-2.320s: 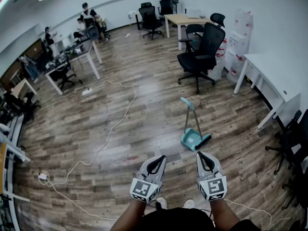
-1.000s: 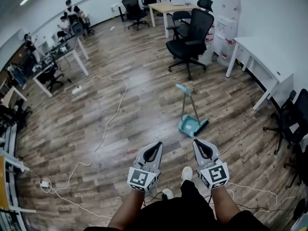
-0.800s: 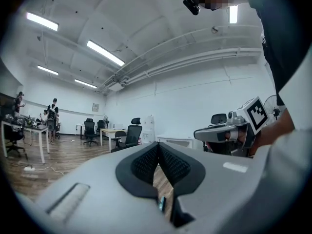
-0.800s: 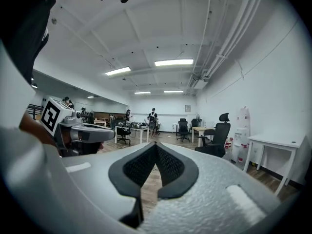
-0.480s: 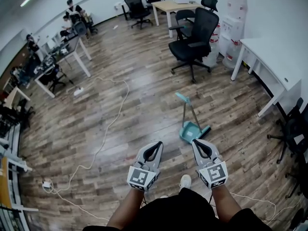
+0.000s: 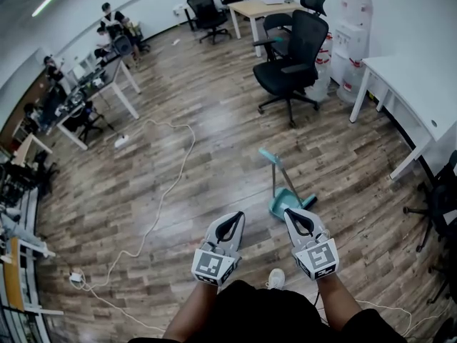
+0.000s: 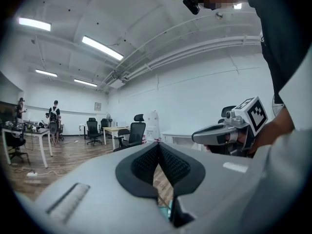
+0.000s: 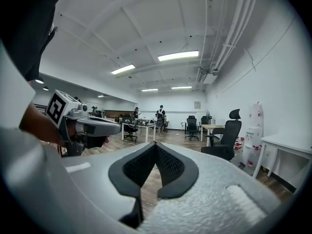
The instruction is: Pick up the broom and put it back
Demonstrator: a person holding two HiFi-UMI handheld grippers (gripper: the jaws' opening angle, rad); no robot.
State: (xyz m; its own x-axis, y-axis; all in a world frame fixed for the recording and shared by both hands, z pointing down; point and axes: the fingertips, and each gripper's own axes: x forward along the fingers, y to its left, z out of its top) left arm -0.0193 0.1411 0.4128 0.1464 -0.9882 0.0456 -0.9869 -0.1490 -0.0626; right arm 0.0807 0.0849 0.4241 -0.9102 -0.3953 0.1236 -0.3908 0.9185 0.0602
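A teal broom and dustpan set stands upright on the wooden floor, its thin handle leaning to the upper left. Both grippers are held level, side by side, just short of it. My left gripper is shut and empty, a little to the left of the dustpan. My right gripper is shut and empty, its tip close to the dustpan's near edge. In the left gripper view the jaws meet, and a teal sliver shows below them. The jaws in the right gripper view also meet.
A black office chair stands beyond the broom. A white desk and water jugs line the right wall. A white cable snakes over the floor to a power strip at the left. People sit at desks far left.
The person has walked toward the broom, which now lies nearer to both grippers in the head view. Both grippers stay shut and side by side.
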